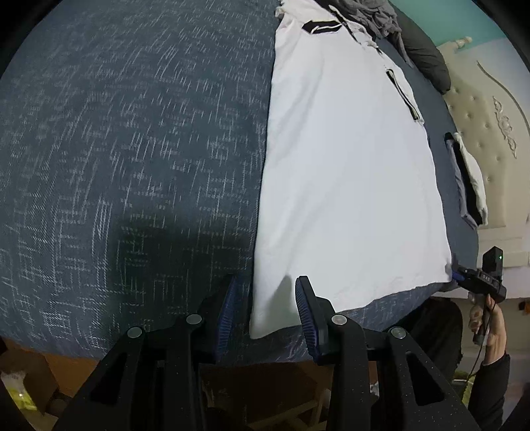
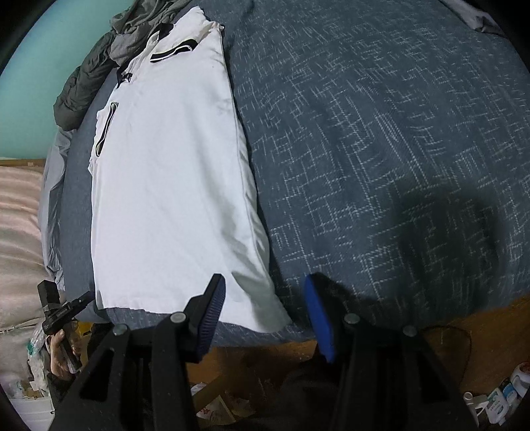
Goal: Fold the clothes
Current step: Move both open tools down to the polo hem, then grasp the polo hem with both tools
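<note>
A white garment [image 1: 347, 172] with black trim lies flat on the dark blue patterned bedspread [image 1: 132, 149], its hem at the near bed edge. My left gripper [image 1: 265, 298] stands open over the hem's left corner, which lies between the blue pads [image 1: 228, 308] without being pressed. In the right wrist view the same garment [image 2: 165, 199] shows, and my right gripper [image 2: 265, 298] is open astride the hem's right corner. Each view shows the other gripper at the far hem corner: the right gripper [image 1: 477, 281] and the left gripper [image 2: 66, 311], each held in a hand.
A grey clothes heap [image 1: 374, 16] and a dark jacket [image 1: 427, 56] lie beyond the collar. Folded items [image 1: 467, 185] rest by the cream tufted headboard [image 1: 490, 109]. Below the bed edge are wooden floor [image 2: 480, 318] and small clutter [image 2: 503, 394].
</note>
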Demonstrator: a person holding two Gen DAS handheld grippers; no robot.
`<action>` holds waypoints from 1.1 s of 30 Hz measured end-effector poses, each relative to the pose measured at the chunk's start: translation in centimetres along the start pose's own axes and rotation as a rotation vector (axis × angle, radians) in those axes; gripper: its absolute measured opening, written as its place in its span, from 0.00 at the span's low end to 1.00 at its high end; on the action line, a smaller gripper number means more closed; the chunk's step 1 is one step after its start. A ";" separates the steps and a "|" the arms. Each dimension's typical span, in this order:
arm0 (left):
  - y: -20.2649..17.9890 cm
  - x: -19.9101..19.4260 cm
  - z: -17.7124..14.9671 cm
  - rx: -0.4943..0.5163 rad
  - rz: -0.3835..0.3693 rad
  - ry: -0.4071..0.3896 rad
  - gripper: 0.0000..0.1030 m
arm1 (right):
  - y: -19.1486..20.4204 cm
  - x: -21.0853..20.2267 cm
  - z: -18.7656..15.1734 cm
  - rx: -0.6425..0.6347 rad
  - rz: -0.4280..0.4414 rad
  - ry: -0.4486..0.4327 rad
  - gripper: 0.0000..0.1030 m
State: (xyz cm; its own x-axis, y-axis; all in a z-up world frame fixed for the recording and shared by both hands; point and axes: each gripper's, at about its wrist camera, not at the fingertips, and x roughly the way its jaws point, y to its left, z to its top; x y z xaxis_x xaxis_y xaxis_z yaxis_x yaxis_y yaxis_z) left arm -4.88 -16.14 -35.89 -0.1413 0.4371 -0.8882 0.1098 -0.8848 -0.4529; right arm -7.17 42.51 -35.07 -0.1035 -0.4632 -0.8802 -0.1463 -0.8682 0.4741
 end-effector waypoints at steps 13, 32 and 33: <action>-0.6 0.7 -1.0 0.074 -0.040 0.007 0.05 | 0.5 0.9 -0.7 -0.010 0.076 0.021 0.16; -5.8 -8.7 6.9 0.121 -0.132 -0.173 0.04 | 5.5 -7.3 4.6 -0.124 0.165 -0.158 0.05; -5.9 -9.1 7.8 0.119 -0.132 -0.180 0.04 | 6.0 -7.7 5.2 -0.130 0.167 -0.167 0.05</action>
State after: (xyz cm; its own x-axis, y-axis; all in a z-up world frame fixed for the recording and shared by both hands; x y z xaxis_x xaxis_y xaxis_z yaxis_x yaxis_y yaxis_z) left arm -11.93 -16.12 -24.54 -0.3210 0.5236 -0.7892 -0.0365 -0.8395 -0.5422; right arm -12.39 41.77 -25.31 -0.2777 -0.5752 -0.7694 0.0126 -0.8030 0.5958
